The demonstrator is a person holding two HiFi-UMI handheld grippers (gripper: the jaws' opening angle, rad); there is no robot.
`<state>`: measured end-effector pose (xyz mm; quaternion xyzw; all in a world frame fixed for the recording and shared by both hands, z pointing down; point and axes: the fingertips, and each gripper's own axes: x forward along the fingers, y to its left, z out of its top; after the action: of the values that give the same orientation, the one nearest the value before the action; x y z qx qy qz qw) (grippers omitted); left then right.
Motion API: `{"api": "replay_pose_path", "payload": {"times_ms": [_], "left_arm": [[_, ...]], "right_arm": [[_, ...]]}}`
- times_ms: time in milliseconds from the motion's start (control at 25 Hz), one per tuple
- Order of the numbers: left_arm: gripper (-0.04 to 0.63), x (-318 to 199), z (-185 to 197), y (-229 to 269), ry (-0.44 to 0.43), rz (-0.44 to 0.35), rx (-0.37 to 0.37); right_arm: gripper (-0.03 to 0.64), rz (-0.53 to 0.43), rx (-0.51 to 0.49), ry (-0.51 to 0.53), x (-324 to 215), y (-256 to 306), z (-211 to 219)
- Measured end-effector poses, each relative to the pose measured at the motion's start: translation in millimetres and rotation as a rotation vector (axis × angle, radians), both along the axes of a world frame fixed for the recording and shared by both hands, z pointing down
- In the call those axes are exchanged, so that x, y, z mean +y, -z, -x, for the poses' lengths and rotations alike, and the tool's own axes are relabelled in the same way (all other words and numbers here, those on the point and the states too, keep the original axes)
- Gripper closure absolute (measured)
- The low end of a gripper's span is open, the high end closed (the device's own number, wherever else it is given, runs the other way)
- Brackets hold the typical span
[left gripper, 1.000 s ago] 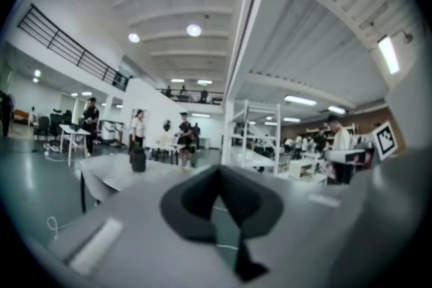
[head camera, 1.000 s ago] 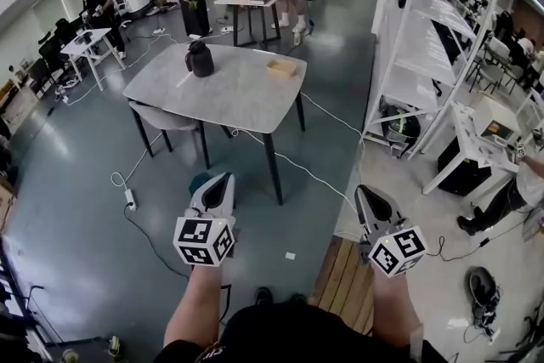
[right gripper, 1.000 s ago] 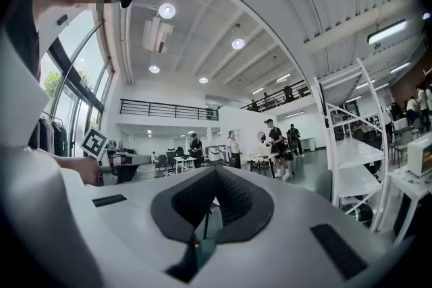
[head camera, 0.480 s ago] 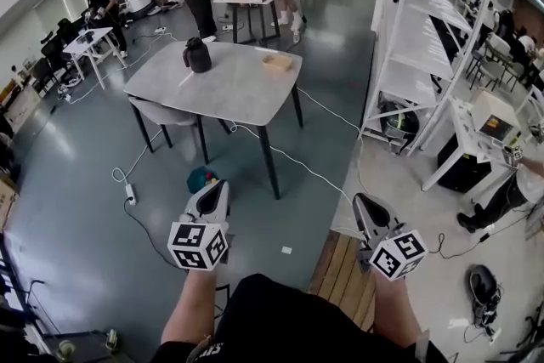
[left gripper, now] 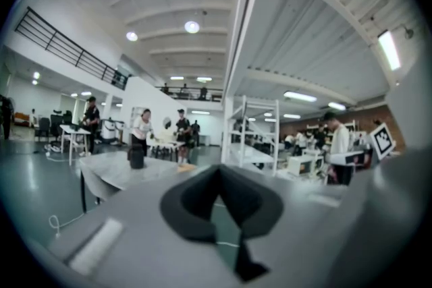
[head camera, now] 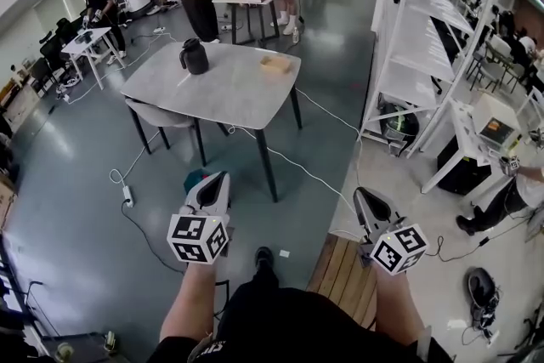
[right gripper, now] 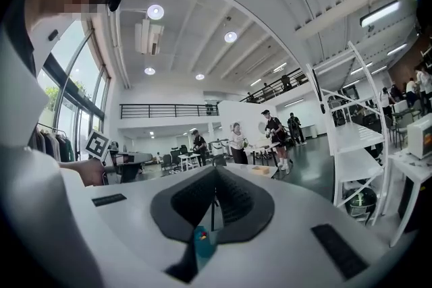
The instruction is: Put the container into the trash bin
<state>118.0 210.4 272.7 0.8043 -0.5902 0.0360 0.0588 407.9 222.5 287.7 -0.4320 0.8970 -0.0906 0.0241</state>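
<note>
Beneath our left claw (head camera: 219, 179), closed empty like our right claw (head camera: 364, 196), the head view shows a teal bin (head camera: 194, 178) its own view misses.

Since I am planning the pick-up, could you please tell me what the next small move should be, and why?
Probably a step forward toward the grey table. The tan container sits near its far edge beside a dark jug, well beyond both grippers. The left gripper and right gripper are shut and empty, held over the floor short of the table.
</note>
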Motion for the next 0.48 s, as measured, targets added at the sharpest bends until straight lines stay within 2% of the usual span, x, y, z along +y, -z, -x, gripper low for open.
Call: {"api": "replay_pose_path", "payload": {"times_ms": [160,480], "left_arm": [[0.588,-25.7,-7.5,0.1,-0.028,-0.002,0.0],[0.588,-91.6,2.8,-25.0,-0.043,0.055,0.021]], "right_arm": [[0.623,0.01,-0.002,-0.042,-22.6,-2.9,-7.3],[0.623,0.072,0.001,-0.056,-79.3,-27.0,4.5]]}}
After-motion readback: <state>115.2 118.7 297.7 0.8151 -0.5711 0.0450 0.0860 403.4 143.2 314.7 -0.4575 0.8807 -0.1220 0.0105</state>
